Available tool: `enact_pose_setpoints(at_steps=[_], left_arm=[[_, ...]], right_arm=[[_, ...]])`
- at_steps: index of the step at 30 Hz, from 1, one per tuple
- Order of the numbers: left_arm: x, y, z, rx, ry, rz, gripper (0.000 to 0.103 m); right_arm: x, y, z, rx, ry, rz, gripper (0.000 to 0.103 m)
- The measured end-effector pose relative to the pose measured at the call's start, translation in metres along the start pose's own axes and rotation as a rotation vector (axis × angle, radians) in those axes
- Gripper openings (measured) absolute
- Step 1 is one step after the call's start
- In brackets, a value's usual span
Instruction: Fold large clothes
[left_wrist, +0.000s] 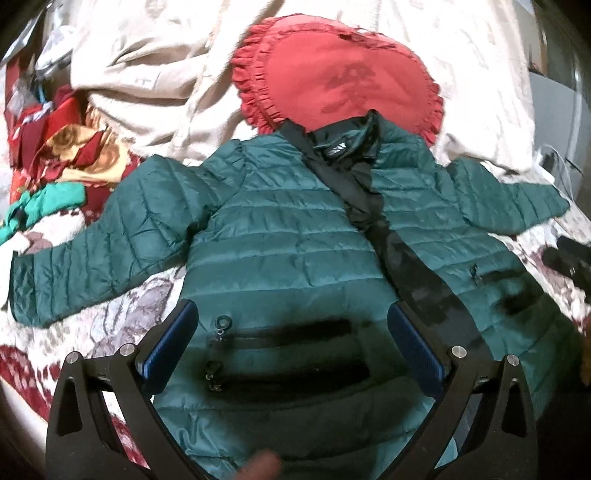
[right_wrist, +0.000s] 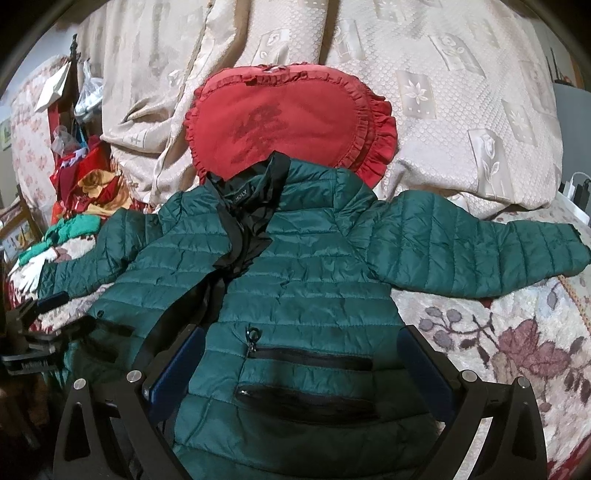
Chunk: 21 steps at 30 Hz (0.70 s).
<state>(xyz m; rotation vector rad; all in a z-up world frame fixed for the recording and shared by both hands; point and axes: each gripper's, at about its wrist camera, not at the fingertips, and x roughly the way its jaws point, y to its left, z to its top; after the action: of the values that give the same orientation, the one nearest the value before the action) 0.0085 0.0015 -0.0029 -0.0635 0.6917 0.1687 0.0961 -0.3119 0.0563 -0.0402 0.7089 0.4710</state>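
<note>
**Both grippers spread over the jacket, nothing gripped**

Left gripper (left_wrist: 293, 343): jaws wide apart, empty, hovering over the lower front panel with the two pocket zippers (left_wrist: 284, 354) between the blue pads (left_wrist: 173, 343). Right gripper (right_wrist: 301, 363): same, jaws spread, empty, over the other front panel and its pockets. The left unit also shows at the left edge of the right wrist view.

Green puffer jacket (right_wrist: 303, 266) lies front-up on the floral bedspread (right_wrist: 498, 332), both sleeves out sideways, front unzipped with black lining (left_wrist: 421, 273) showing, collar propped against the red heart cushion (right_wrist: 291, 122). Beige bedding (right_wrist: 424, 74) behind; loose cloth pile (left_wrist: 66, 147) just beside the jacket's left-view sleeve.

Judgement: fold not yet begun; likely next is a grab at hem or sleeve.

Risks:
- Slick quilted shell: a shallow pinch probably slips out or takes the top layer only, so the back stays put.
- Open front: panels can shift separately, giving a skewed fold.
- Collar on the cushion: drags or bunches when pulled.
- Sleeve near the pile: could snag other fabric.
- Puffy fill springs back; folds may reopen.
</note>
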Motion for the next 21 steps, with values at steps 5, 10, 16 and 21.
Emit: enact_pose_setpoints(at_steps=[5,10,16,21], left_arm=[[0.006,0.007,-0.003,-0.042,0.031,0.023,0.103],[0.009,0.007,-0.004,-0.046,0.041,0.03,0.103],[0.01,0.007,-0.004,-0.04,0.051,0.029,0.103],[0.011,0.006,-0.004,-0.041,0.071,0.031,0.103]], right_arm=[[0.002,-0.019,-0.006,0.061,0.008,0.002,0.103],[-0.006,-0.027,-0.002,0.117,-0.017,0.017,0.103],[-0.041,-0.011,0.026,0.154,-0.089,0.032,0.103],[-0.062,0.023,0.037,0.133,-0.156,0.07,0.103]])
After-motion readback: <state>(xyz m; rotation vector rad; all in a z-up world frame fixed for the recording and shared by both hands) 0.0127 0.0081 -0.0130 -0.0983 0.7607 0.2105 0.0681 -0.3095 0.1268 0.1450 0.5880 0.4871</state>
